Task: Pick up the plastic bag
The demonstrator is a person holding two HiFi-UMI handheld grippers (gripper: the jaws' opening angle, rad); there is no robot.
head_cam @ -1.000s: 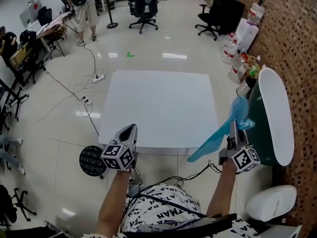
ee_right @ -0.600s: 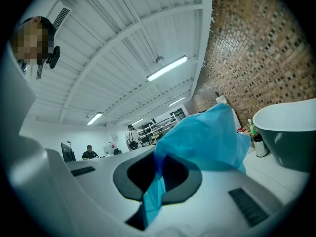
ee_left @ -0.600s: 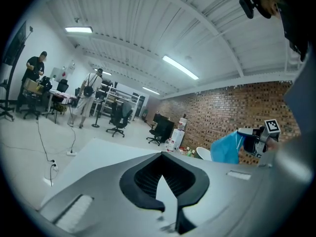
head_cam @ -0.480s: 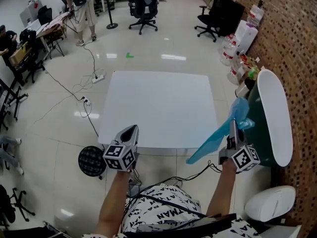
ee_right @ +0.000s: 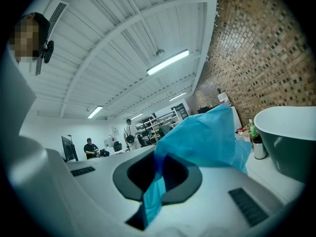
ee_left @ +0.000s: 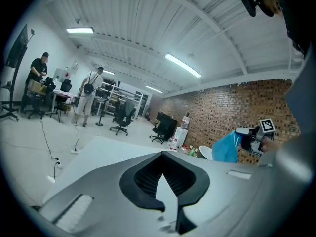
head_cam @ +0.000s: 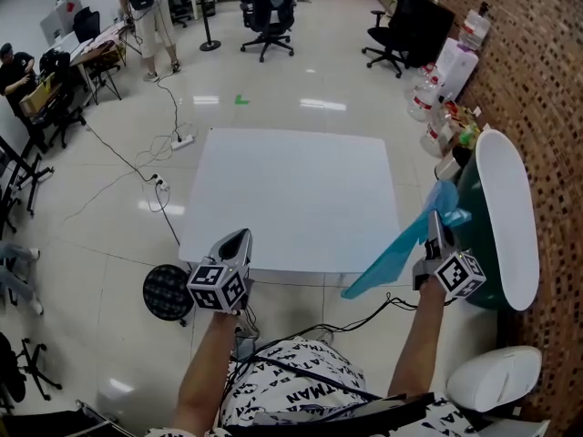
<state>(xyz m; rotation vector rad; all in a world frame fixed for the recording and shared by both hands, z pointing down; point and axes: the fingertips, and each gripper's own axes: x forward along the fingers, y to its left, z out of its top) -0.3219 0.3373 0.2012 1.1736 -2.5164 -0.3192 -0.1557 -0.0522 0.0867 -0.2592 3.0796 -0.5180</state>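
The blue plastic bag (head_cam: pixel 401 248) hangs in the air off the white table's (head_cam: pixel 291 194) front right corner, pinched at its top by my right gripper (head_cam: pixel 438 226). In the right gripper view the bag (ee_right: pixel 202 137) bunches over the shut jaws of my right gripper (ee_right: pixel 154 184), with a strip of it trailing down between them. My left gripper (head_cam: pixel 237 241) hovers over the table's front edge, shut and holding nothing. The left gripper view shows its own shut jaws (ee_left: pixel 167 189) with nothing in them, and the bag (ee_left: pixel 227 148) at the far right.
A dark green bin (head_cam: pixel 474 217) with a white oval lid (head_cam: pixel 506 212) stands just right of my right gripper. A black round object (head_cam: pixel 168 292) and cables lie on the floor at left. Bottles (head_cam: pixel 437 107) line the brick wall. Chairs and people are far behind.
My right gripper has shifted slightly up and to the right with the bag still in it. The left gripper has barely moved.
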